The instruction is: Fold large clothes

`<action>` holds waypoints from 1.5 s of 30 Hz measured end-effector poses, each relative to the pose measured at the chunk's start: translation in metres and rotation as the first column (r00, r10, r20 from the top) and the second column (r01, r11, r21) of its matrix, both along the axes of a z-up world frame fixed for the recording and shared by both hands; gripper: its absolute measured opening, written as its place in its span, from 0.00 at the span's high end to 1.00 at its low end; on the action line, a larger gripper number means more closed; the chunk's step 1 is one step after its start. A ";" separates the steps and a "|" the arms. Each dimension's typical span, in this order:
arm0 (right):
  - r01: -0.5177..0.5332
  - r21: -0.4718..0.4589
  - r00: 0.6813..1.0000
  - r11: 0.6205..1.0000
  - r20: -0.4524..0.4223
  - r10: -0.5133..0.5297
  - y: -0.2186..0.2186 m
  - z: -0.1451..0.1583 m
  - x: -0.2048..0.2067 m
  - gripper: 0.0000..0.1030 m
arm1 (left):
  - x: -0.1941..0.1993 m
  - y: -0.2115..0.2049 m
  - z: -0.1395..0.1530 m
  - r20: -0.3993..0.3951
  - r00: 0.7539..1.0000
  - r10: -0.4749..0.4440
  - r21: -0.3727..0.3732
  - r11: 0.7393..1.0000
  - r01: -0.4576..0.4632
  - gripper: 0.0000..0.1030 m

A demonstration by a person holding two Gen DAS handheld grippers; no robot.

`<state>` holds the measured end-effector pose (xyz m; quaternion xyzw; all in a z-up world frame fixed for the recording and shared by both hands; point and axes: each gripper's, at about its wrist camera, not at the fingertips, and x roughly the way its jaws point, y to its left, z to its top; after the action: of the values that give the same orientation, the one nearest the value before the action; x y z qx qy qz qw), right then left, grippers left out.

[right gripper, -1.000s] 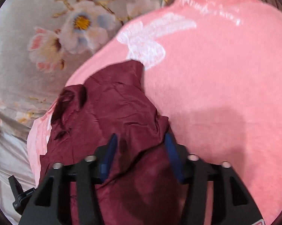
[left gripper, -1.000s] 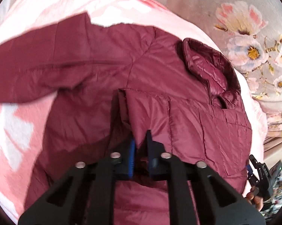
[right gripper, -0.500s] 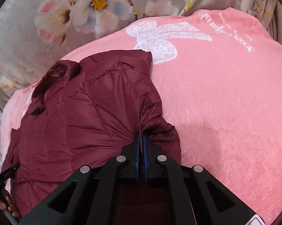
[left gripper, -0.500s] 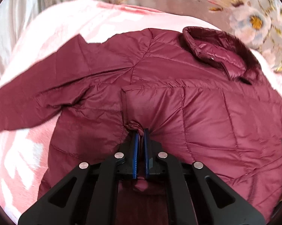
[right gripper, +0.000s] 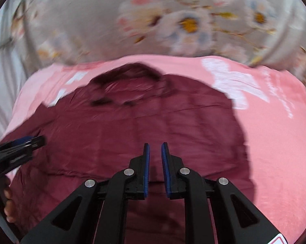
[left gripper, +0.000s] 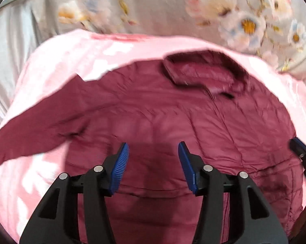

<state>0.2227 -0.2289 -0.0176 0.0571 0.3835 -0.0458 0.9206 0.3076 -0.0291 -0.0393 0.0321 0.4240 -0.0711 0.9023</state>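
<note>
- The left gripper (left gripper: 153, 163), clamped on jacket fabric a moment before, had just spread its jaws, empty.
- The right gripper (right gripper: 155, 168) likewise had just parted slightly, released.
- The maroon jacket (left gripper: 173, 118) lay flatter on the pink blanket (right gripper: 275, 142).

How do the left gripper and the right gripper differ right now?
The left gripper stands wide open; the right gripper shows only a narrow gap. Both have just been opening, the left much further. The left sits toward the side with the spread sleeve, the right toward the side already folded in. Both have let go and hold nothing, hovering over the maroon jacket.
</note>
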 end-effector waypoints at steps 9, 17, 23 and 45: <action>-0.030 0.014 0.991 0.999 -0.132 0.032 0.021 -0.058 0.019 0.87 | -0.001 -0.012 -0.050 -0.028 0.999 0.028 0.016 0.999 -0.028 0.50; -0.030 -0.028 0.991 0.999 -0.129 0.026 0.027 -0.061 0.015 0.87 | -0.007 -0.013 -0.054 0.006 0.999 0.035 0.033 0.999 -0.035 0.48; -0.028 0.023 0.991 0.999 -0.128 0.031 0.018 -0.061 0.018 0.88 | -0.007 -0.009 -0.053 0.003 0.999 0.044 0.012 0.999 -0.045 0.44; -0.155 -0.115 0.985 0.981 -0.090 0.145 0.120 -0.041 -0.107 0.54 | -0.057 0.485 -0.047 -0.218 0.558 0.801 -0.334 0.476 -0.814 0.10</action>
<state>0.1162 -0.1092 -0.0584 -0.0303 0.4204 -0.0018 0.9068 0.2503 0.4554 -0.0867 -0.3557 0.3790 0.2764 0.8083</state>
